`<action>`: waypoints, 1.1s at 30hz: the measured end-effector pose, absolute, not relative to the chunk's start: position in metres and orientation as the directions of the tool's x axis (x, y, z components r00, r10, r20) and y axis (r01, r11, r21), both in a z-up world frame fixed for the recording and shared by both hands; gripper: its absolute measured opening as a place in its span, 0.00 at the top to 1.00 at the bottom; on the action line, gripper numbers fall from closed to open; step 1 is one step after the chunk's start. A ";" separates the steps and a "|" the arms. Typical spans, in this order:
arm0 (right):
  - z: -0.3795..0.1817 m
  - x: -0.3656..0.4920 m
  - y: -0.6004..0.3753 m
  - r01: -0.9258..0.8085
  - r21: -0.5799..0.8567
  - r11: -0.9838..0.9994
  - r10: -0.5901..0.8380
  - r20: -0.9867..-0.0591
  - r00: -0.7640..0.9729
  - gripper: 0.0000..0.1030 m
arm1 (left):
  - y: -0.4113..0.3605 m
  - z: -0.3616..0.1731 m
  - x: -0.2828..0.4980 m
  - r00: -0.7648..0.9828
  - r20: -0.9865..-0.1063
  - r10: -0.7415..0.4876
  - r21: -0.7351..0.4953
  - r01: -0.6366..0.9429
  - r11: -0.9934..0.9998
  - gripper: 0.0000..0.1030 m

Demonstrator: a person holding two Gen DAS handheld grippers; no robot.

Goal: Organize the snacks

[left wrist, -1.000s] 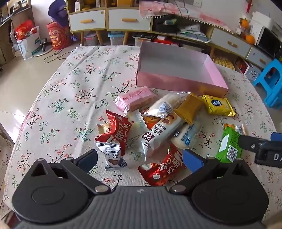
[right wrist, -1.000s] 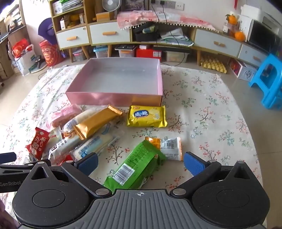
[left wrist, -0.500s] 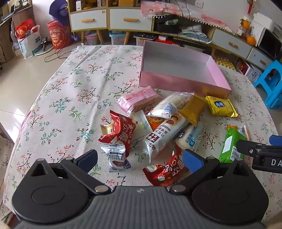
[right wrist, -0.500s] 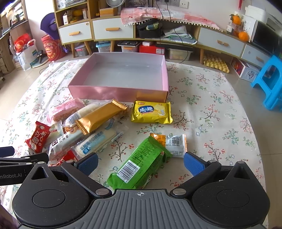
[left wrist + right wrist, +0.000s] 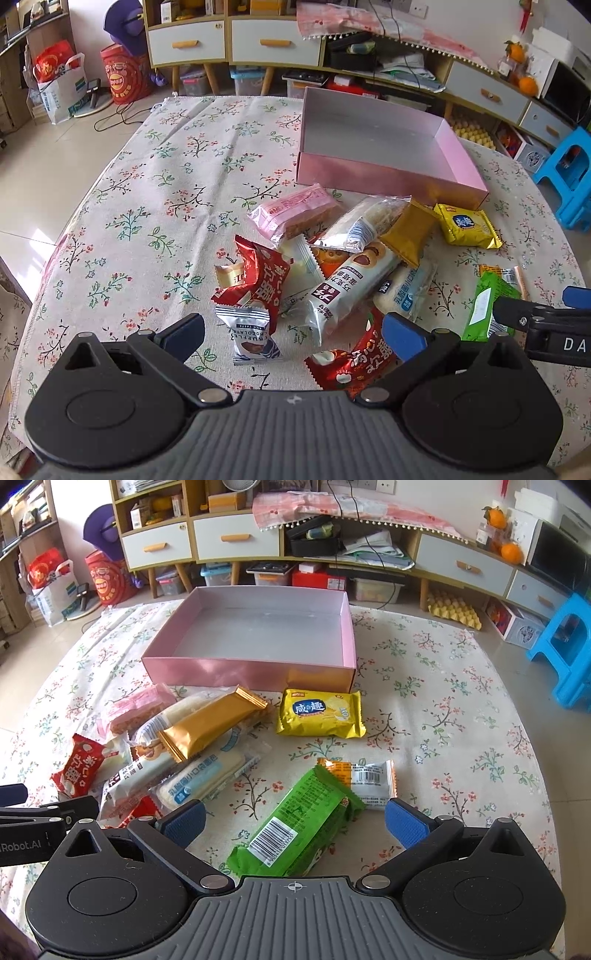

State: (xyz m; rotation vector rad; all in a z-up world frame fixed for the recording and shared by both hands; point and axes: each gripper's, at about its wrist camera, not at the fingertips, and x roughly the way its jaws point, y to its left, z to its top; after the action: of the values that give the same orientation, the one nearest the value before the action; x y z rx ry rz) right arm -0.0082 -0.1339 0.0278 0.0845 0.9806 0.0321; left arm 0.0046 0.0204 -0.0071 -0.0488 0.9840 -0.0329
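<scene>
An empty pink box (image 5: 384, 147) (image 5: 258, 635) sits at the far side of the floral tablecloth. A pile of snack packets lies in front of it: a pink bar (image 5: 295, 214), a gold bar (image 5: 214, 727), a yellow biscuit pack (image 5: 319, 714), red packets (image 5: 258, 284), a small truffle packet (image 5: 251, 336). My left gripper (image 5: 293, 336) is open above the truffle packet and a red packet (image 5: 354, 362). My right gripper (image 5: 295, 821) is open above the green packet (image 5: 299, 823), empty.
A small white and orange packet (image 5: 365, 779) lies beside the green one. Low cabinets with drawers (image 5: 236, 539) stand behind the table. A blue stool (image 5: 569, 646) is at the right. The table edge (image 5: 22, 314) curves at the left.
Both grippers have drawn back and risen a little, so the packets and box sit slightly farther off. No packet has moved. Both grippers stay open.
</scene>
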 end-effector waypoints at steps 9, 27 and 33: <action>0.029 -0.009 -0.133 0.006 0.072 0.997 0.056 -0.824 0.564 0.00 | 0.020 -0.007 0.006 0.552 -0.832 -0.049 -0.052 0.011 0.999 0.00; 0.028 -0.006 -0.133 0.013 0.047 0.999 0.031 -0.815 0.579 0.00 | 0.021 -0.007 0.007 0.556 -0.829 -0.057 -0.054 0.020 0.998 0.00; 0.030 -0.007 -0.133 0.016 0.038 0.999 0.021 -0.807 0.590 0.00 | 0.021 -0.007 0.007 0.558 -0.829 -0.050 -0.049 0.017 0.999 0.00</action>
State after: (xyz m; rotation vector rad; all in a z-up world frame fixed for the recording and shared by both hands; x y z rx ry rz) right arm -0.0066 -0.1335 0.0297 0.0422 0.9401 0.0032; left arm 0.0069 0.0209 -0.0072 -0.0367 0.9786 -0.0398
